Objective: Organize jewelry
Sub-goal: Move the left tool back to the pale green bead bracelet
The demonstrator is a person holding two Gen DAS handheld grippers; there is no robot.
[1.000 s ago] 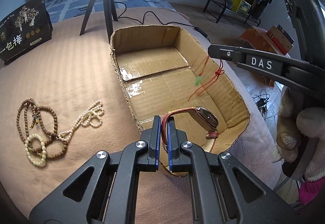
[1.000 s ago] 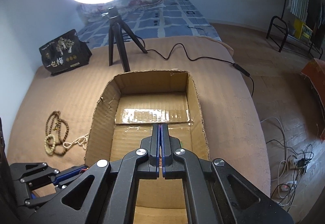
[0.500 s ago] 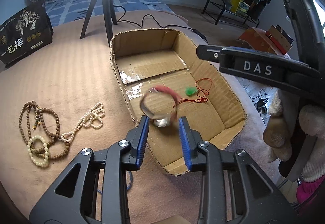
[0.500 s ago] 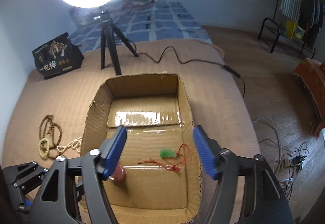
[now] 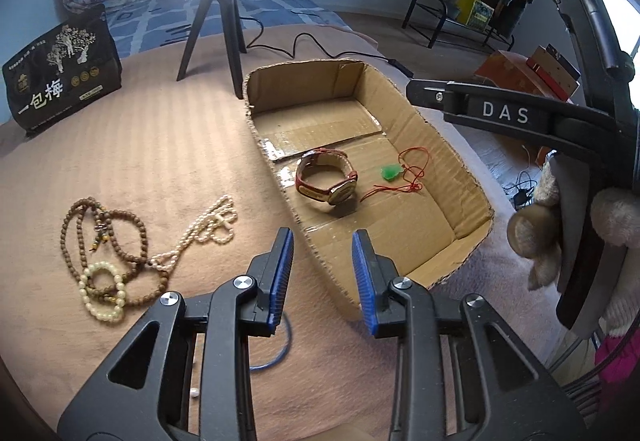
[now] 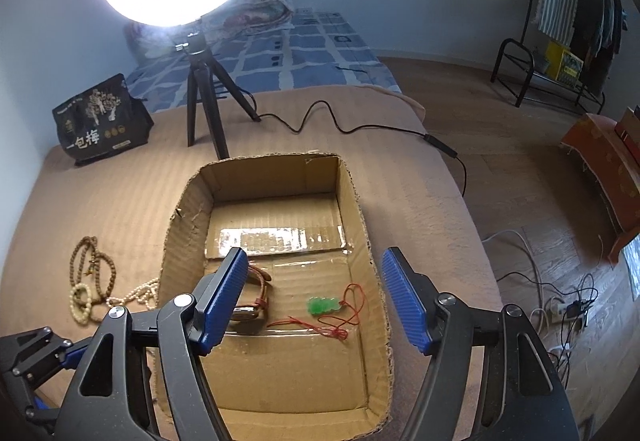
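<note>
Jewelry sorted: watch (image 5: 326,177) with red strap and green pendant on red cord (image 5: 394,173) both lie on the floor of the cardboard box (image 5: 440,145), near each other but apart.
Jewelry left out: brown bead necklace (image 5: 104,237), pearl strand (image 5: 200,229) and pale bead bracelet (image 5: 102,291) lie tangled together on the tan blanket (image 5: 160,145), left of the box.
Left hand-held gripper (image 5: 322,277): released, jaws apart, holding nothing, hovering over the near left wall of the box.
Right hand-held gripper (image 6: 316,299): released wide, empty, above the box interior over the pendant.
Step in hand: likely going for the bead pile next.
How to do it well: swing the left one over to the tangle, come down with jaws straddling a single strand where it lies clear of the others, pinch beads rather than blanket, lift slowly.
Risk: strands overlap, so one pull may drag the rest along; a loose end may snag on the box's ragged rim.
</note>
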